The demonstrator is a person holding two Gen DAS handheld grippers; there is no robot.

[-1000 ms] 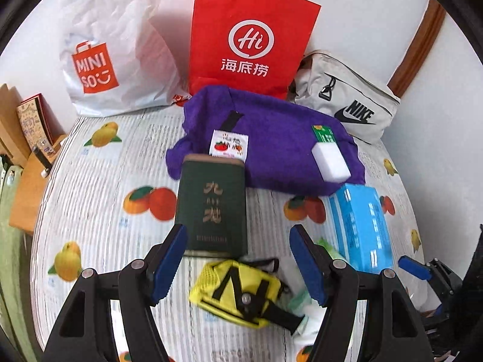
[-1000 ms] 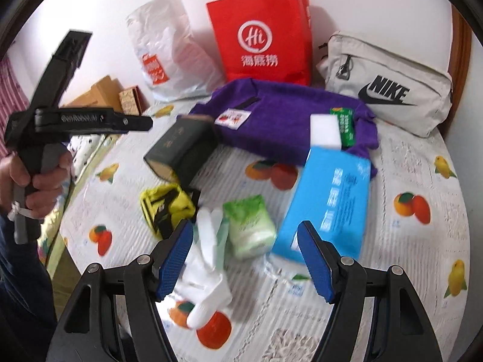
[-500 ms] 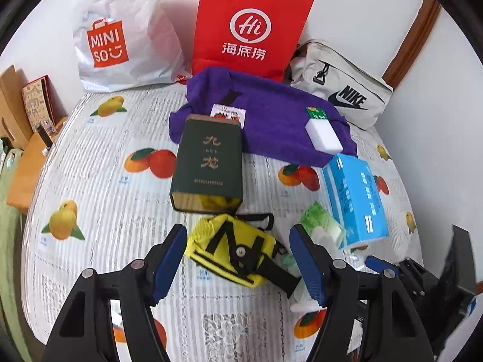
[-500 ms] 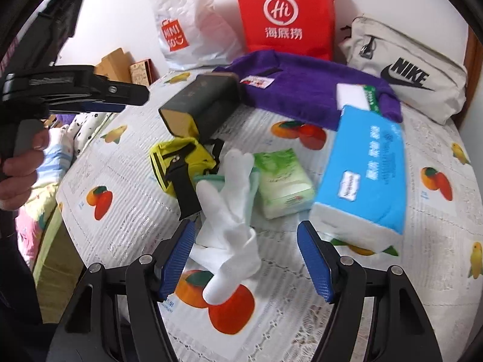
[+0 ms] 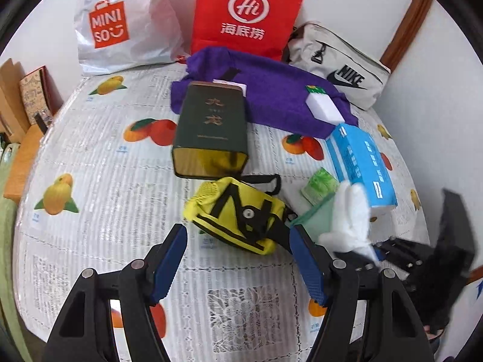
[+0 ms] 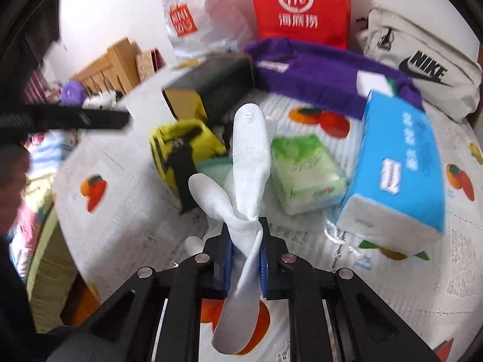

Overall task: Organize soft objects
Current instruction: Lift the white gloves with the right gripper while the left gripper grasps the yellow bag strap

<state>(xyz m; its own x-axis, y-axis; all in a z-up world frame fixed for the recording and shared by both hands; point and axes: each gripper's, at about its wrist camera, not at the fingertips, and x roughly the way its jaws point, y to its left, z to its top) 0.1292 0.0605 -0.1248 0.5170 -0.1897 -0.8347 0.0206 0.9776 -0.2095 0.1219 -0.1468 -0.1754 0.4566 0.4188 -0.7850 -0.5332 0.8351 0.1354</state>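
Note:
My right gripper (image 6: 245, 259) is shut on a white glove (image 6: 250, 157), whose fingers stick up between the blue pads. The glove (image 5: 350, 220) also shows at the right of the left wrist view. My left gripper (image 5: 238, 259) is open just in front of a yellow pouch with black straps (image 5: 238, 214), with nothing between its fingers. A green tissue pack (image 6: 305, 172) and a blue tissue box (image 6: 398, 163) lie to the right of the glove. A purple towel (image 5: 280, 99) with a white sponge (image 5: 324, 107) on it lies further back.
A dark green box (image 5: 211, 126) lies behind the pouch. A red paper bag (image 5: 247, 12), a white Miniso bag (image 5: 120, 27) and a grey Nike bag (image 5: 341, 66) stand along the wall. The fruit-print tablecloth (image 5: 99, 163) is bare at the left. Cardboard boxes (image 6: 117, 60) stand beyond the table's left edge.
My right gripper dropped onto the white glove and shut on it. My left gripper moved down and closer to the yellow pouch, staying open.

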